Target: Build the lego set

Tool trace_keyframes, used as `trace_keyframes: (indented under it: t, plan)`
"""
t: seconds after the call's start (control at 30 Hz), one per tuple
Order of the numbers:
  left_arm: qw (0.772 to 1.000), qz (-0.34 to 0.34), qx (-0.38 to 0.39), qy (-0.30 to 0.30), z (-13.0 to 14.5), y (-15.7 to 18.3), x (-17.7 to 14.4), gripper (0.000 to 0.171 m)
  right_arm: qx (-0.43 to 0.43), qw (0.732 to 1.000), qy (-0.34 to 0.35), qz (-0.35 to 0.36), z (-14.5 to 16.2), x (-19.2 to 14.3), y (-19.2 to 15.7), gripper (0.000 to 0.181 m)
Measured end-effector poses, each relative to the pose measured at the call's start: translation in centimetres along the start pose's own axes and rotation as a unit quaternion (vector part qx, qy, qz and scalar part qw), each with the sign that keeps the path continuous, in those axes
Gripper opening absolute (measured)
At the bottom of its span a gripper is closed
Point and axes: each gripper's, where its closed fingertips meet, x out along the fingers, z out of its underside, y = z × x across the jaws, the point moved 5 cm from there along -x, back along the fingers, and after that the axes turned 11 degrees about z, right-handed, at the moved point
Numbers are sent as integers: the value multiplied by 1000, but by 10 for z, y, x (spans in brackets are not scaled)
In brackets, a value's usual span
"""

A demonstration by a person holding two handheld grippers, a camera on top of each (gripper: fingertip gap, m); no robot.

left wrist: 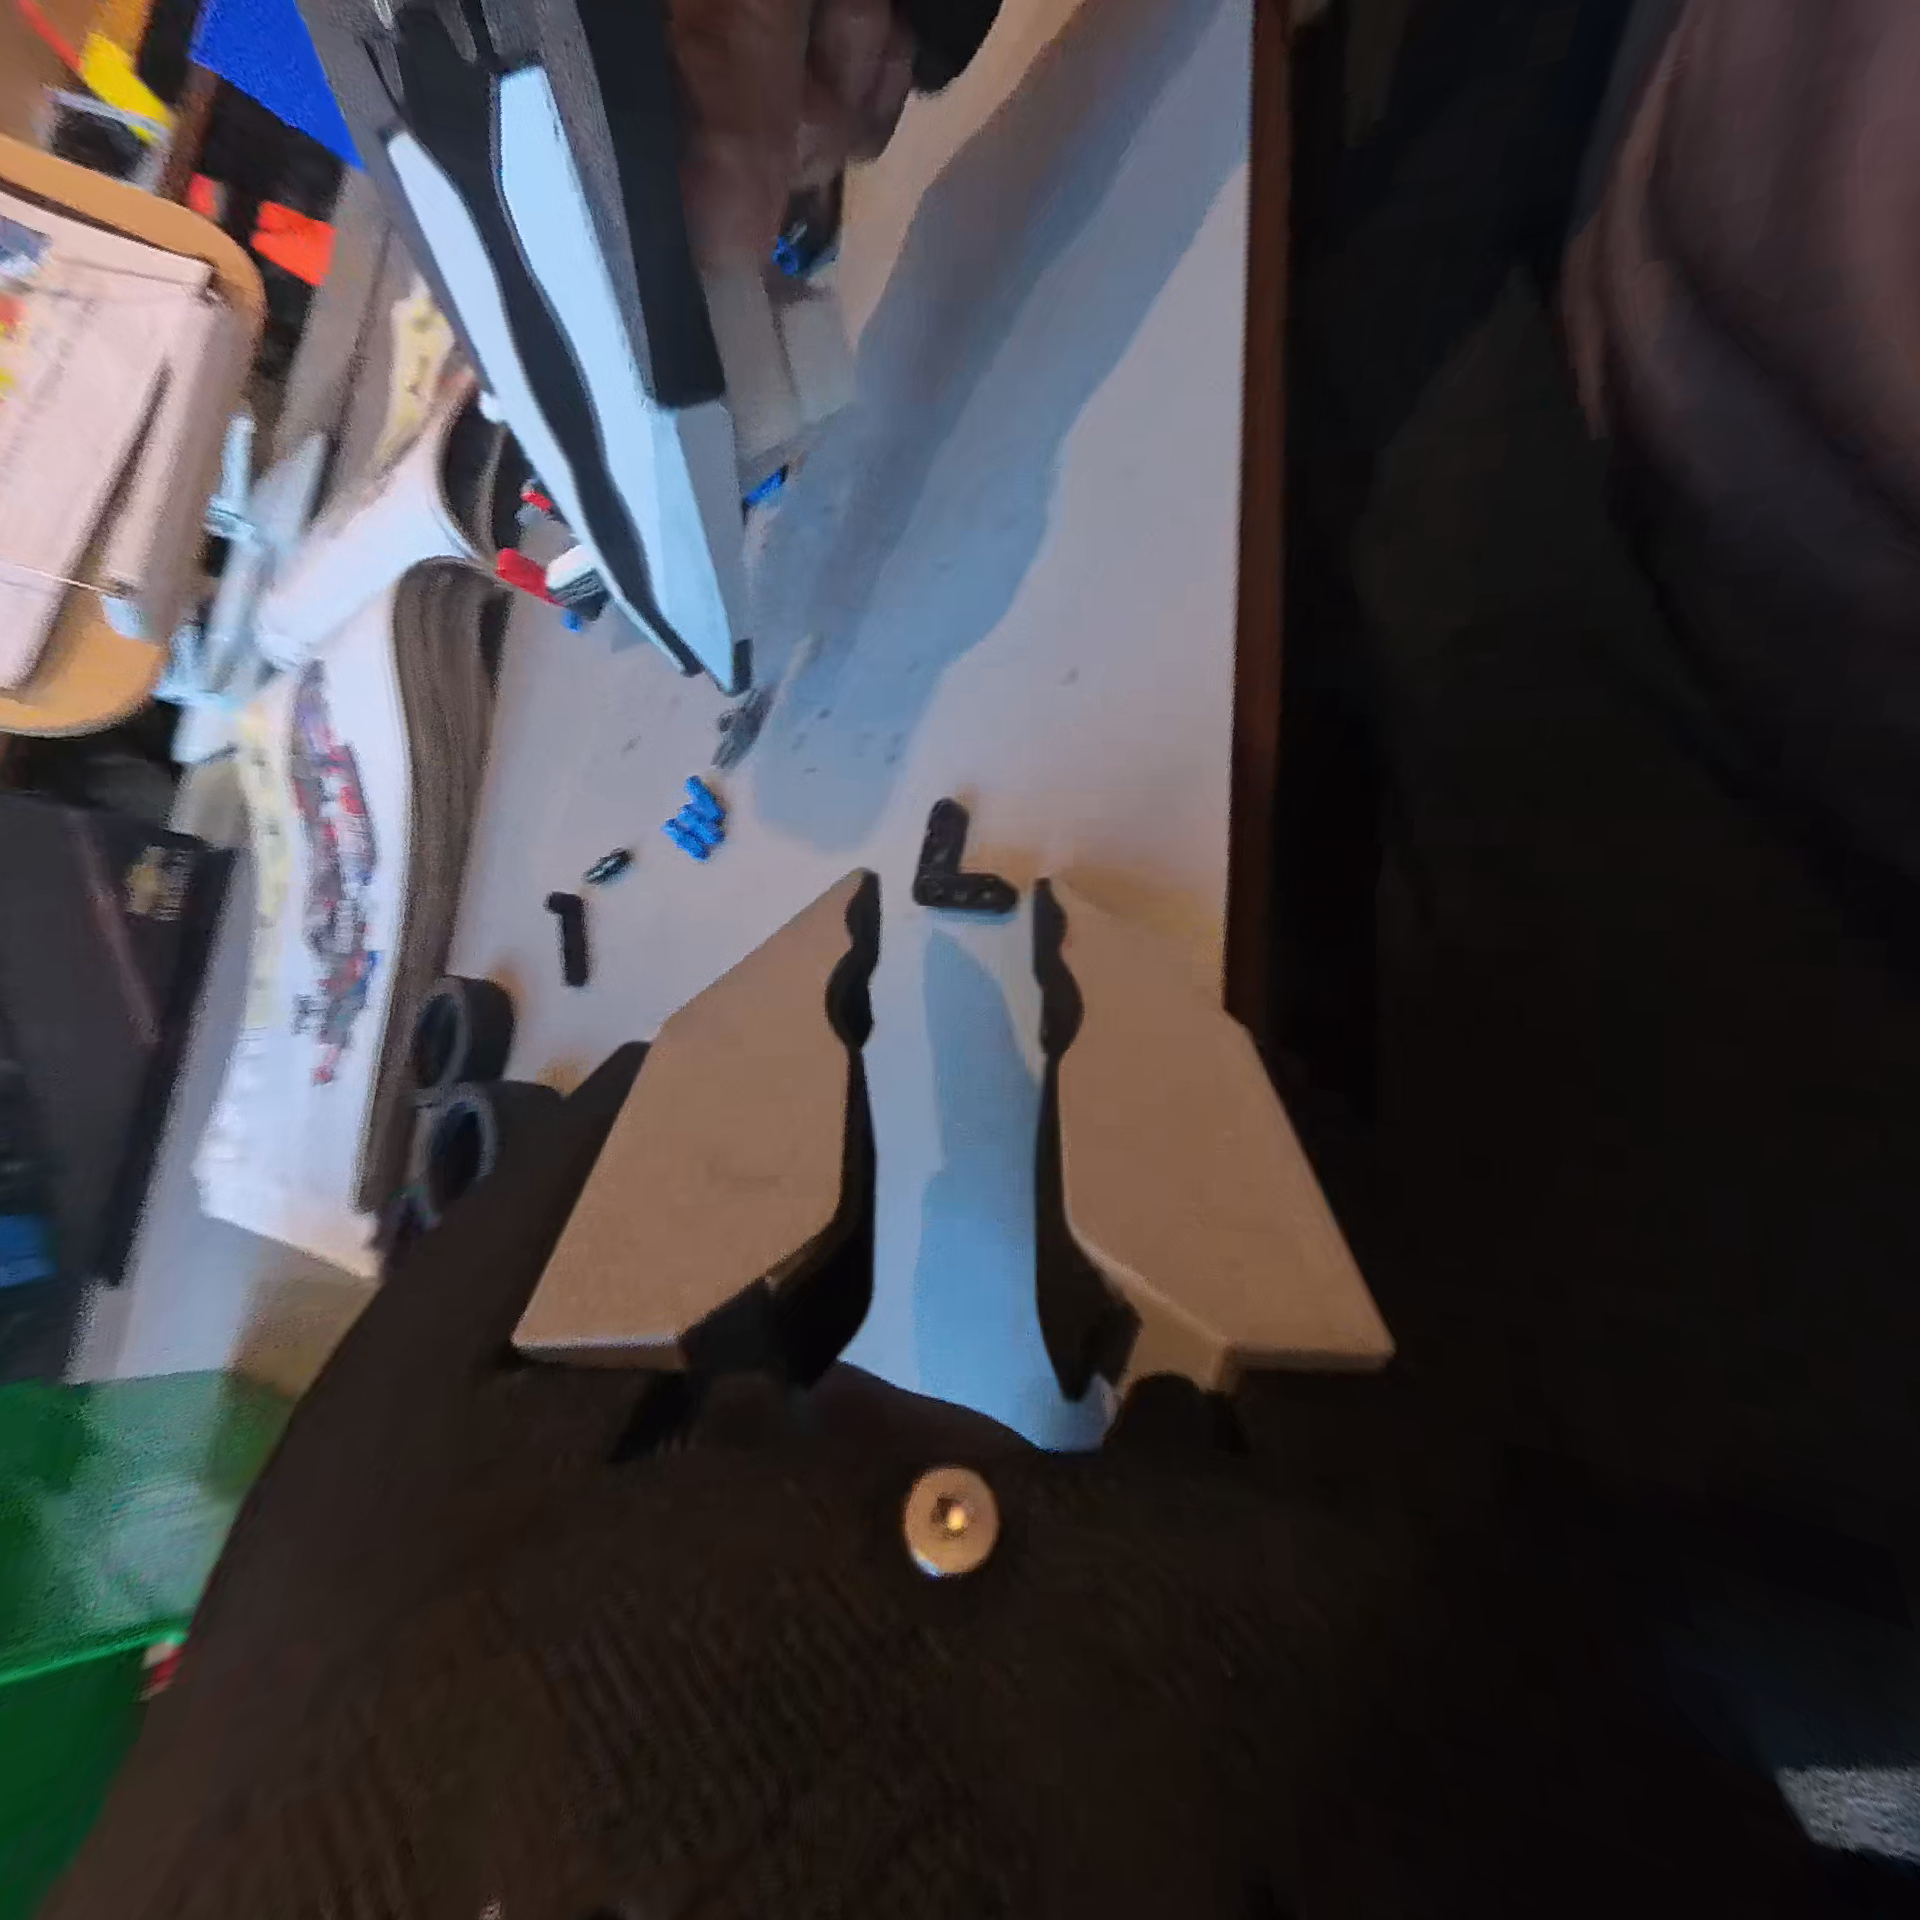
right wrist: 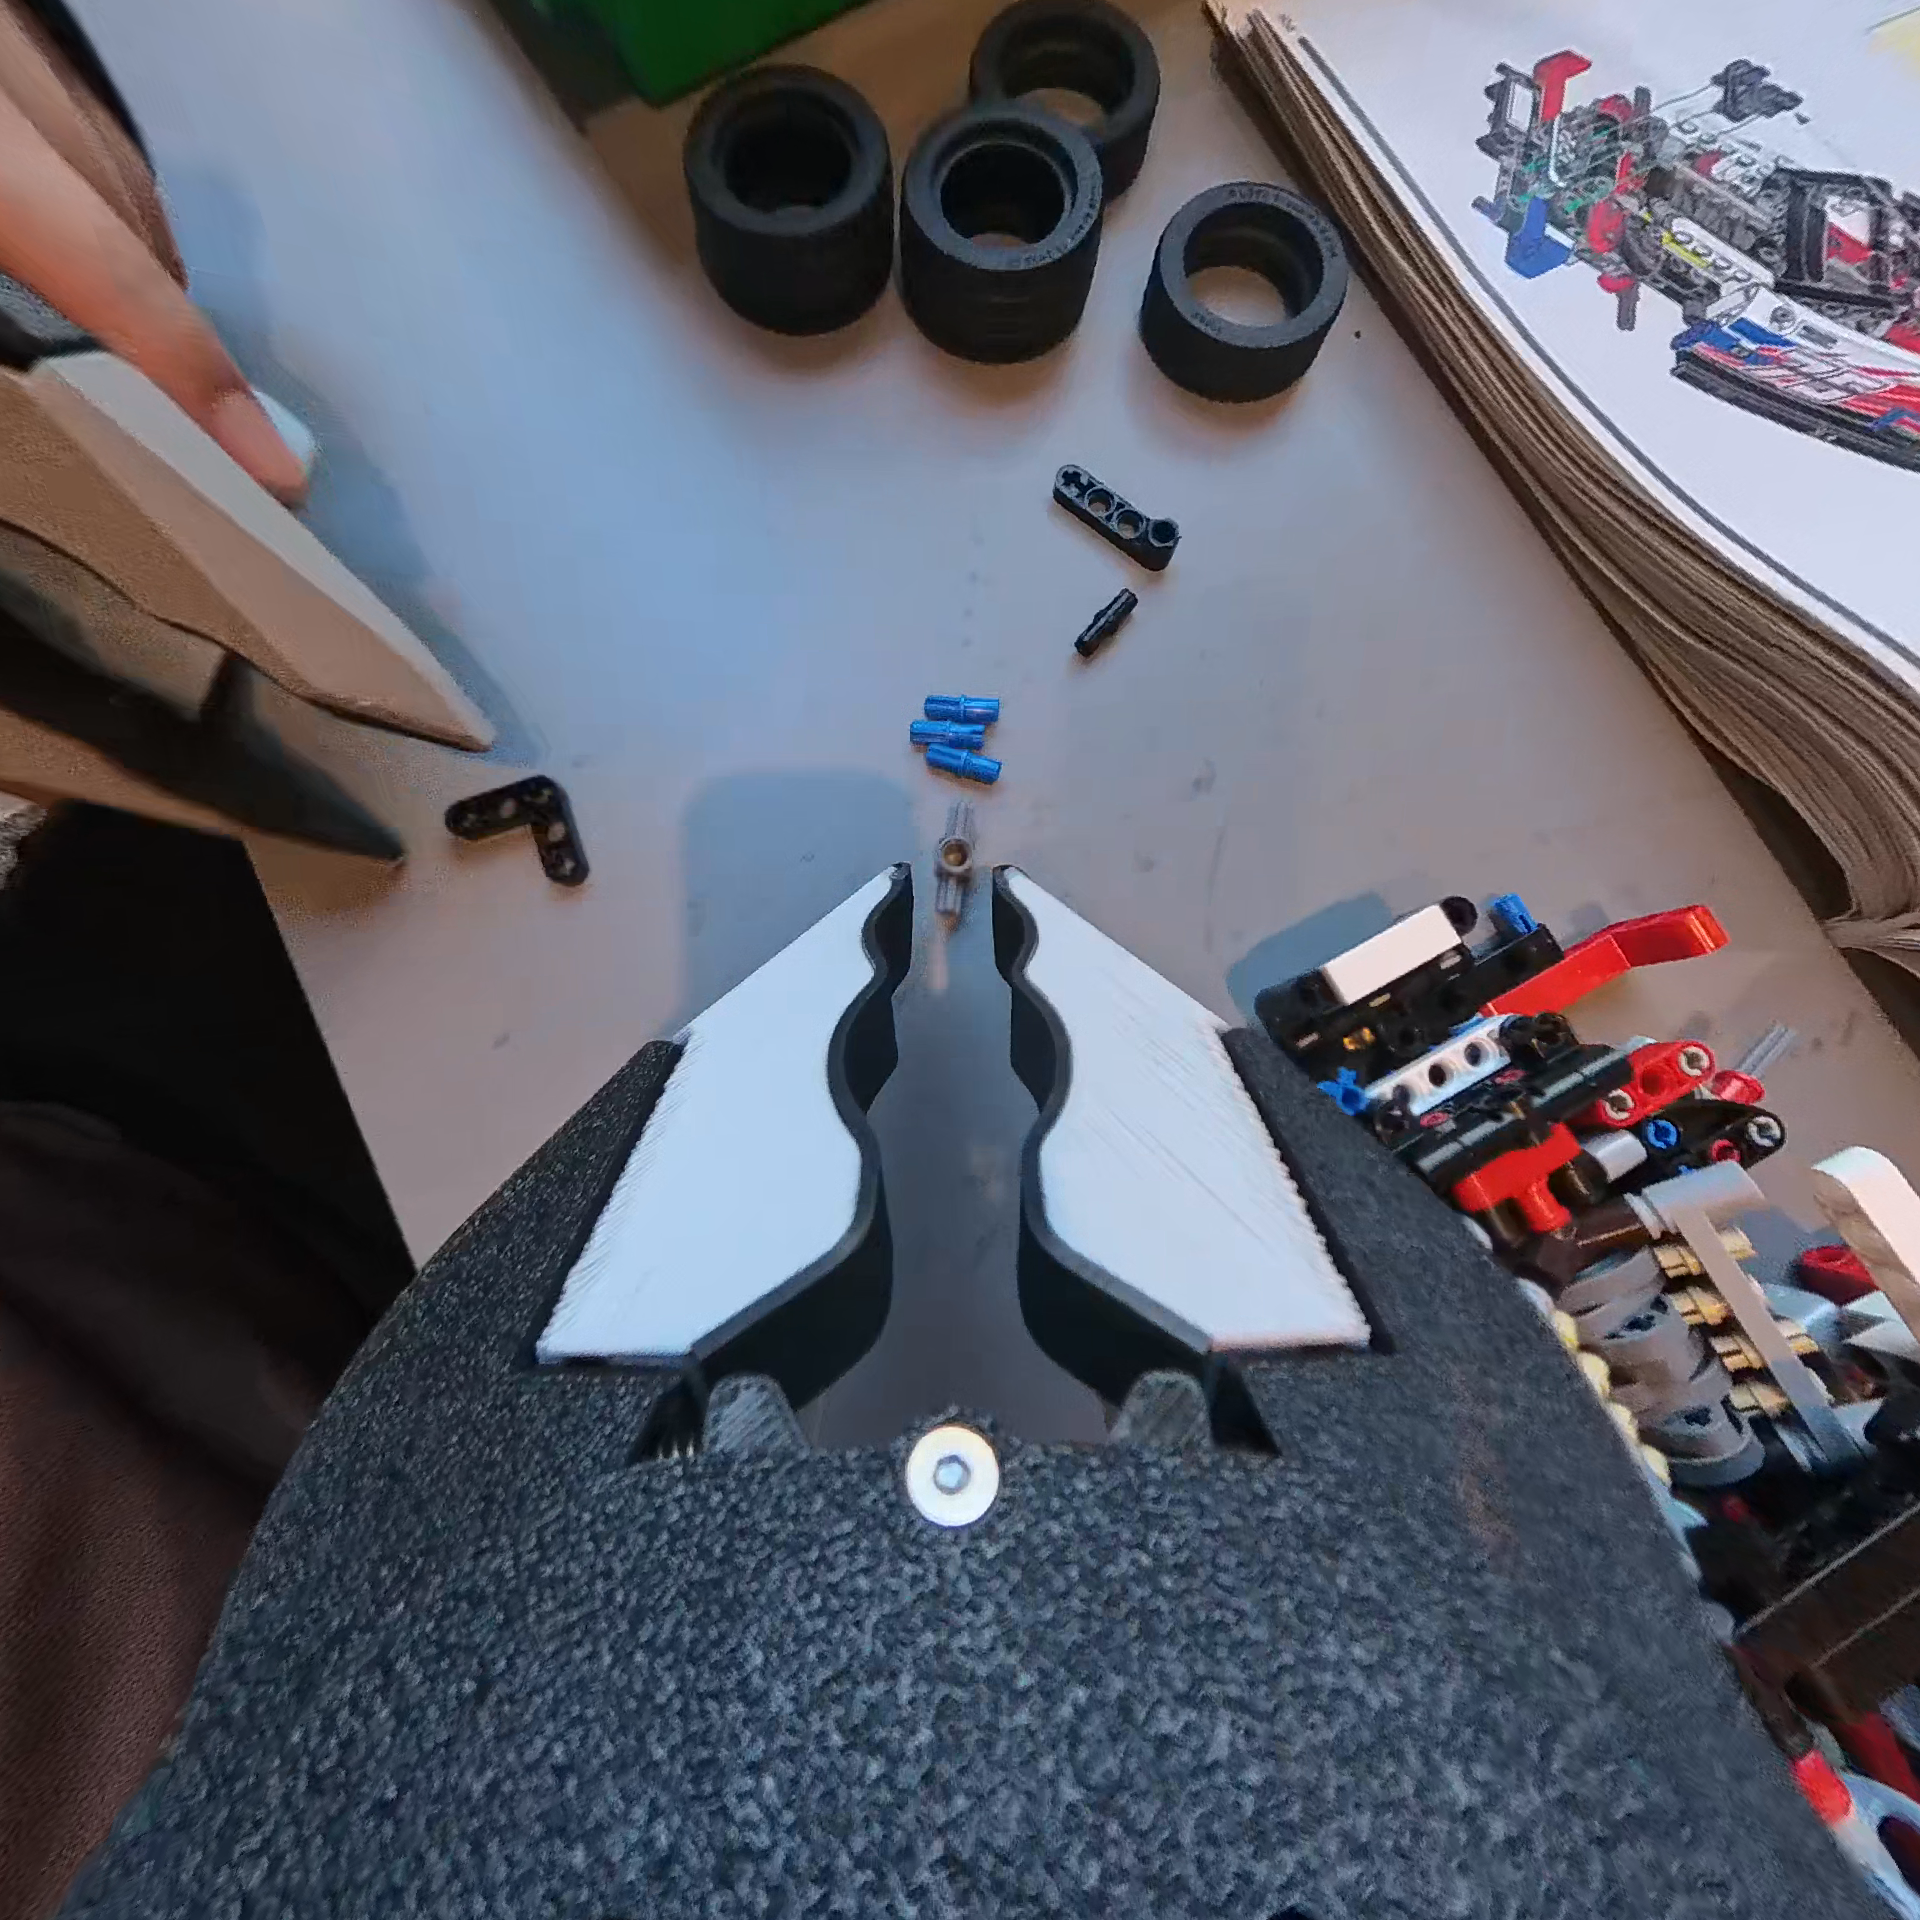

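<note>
My left gripper (left wrist: 956,891) is open and empty, low over the white table (left wrist: 1091,623). A black L-shaped beam (left wrist: 956,862) lies just ahead of its tips. My right gripper (right wrist: 951,878) is open, its tips either side of a small grey axle connector (right wrist: 953,862) that lies on the table. Three blue pins (right wrist: 958,736) lie just beyond it, then a black pin (right wrist: 1104,621) and a short black beam (right wrist: 1115,516). The L-shaped beam (right wrist: 520,826) shows at the left, close to the left gripper (right wrist: 436,798). A partly built red, black and white model (right wrist: 1507,1070) stands at the right.
Several black tyres (right wrist: 1000,229) stand at the far side. An open instruction booklet (right wrist: 1662,260) lies at the far right. A green box (right wrist: 686,42) is behind the tyres. The table's dark front edge (left wrist: 1257,623) runs close beside the left gripper. A person's hand (right wrist: 156,312) holds the left gripper. To the black pin (right wrist: 1104,621): right tips about 7 cm, left tips about 12 cm.
</note>
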Motion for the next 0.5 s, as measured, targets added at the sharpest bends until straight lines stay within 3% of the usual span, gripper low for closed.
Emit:
trace_keyframes:
  t: [0.1,0.27,0.43,0.5]
  plan:
    - [998,29,-46,20,-3,3,-3,40,9,1000,-10,-14,-1,4,0,15]
    - [996,17,-86,32,-3,-1,-7,39,2,999,-37,-22,0,12,-3,7]
    - [982,-67,-171,51,-5,-25,-10,30,-26,999,-27,-21,3,11,-5,6]
    - [983,-108,-143,29,-7,-29,-6,27,-27,999,-10,-42,2,3,-12,6]
